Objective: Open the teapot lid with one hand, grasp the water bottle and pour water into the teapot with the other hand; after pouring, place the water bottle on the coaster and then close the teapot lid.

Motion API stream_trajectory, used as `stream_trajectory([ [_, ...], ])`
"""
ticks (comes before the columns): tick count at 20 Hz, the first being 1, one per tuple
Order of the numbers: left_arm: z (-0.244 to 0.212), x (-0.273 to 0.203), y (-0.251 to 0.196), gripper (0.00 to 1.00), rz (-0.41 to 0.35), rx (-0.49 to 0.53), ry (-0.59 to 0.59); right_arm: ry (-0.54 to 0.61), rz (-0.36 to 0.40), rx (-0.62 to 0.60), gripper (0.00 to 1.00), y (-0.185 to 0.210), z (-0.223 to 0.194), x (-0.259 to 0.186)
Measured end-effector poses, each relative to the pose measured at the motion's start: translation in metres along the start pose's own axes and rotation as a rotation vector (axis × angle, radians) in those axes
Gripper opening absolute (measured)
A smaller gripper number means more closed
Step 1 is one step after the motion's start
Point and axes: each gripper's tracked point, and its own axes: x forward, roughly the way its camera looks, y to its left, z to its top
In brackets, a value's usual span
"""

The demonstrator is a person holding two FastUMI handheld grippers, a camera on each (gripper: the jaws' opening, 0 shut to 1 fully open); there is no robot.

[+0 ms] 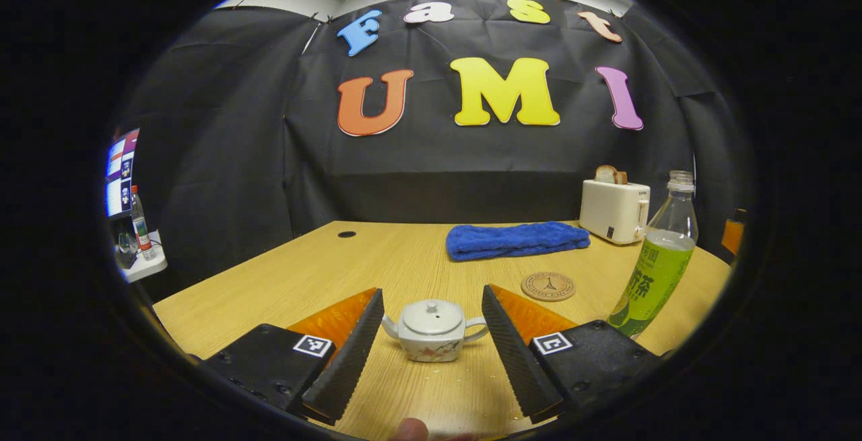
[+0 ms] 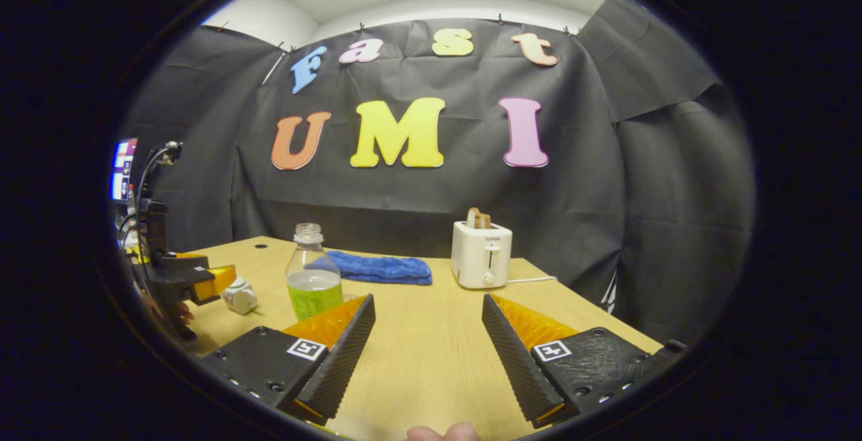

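Teapot (image 1: 432, 330) is the subject, but sizes run thus: wooden table (image 1: 404, 266) first, pale grain, a small dark hole (image 1: 347, 233) at its far left. Blue towel (image 1: 515, 239) folded at the far side; white toaster (image 1: 614, 211) just right of it, bread slices (image 1: 611, 174) standing in the slot. Water bottle (image 1: 656, 262) upright at right, uncapped, roughly half full of green liquid, label on. Left gripper (image 1: 431, 353) spread wide, holding nothing, fingers to either side of the teapot and short of it. Right gripper (image 2: 427, 353) likewise wide and empty over bare table, bottle beyond its left finger. Small white teapot sits near centre, lid (image 1: 431, 317) on, spout left, handle right. Round coaster (image 1: 547, 286) lies flat between teapot and towel, left of the bottle, bare.
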Motion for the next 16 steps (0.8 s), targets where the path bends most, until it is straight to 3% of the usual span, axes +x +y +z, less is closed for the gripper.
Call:
stream_trajectory([
  [8, -0.011, 0.024, -0.001, 0.63, 0.014, 0.021, 0.040, 0.022, -0.016, 0.000, 0.98, -0.007, -0.005, 0.011],
  [16, -0.009, 0.028, 0.000, 0.14, 0.044, 0.036, 0.031, 0.052, 0.056, -0.007, 0.98, 0.015, -0.016, 0.011],
])
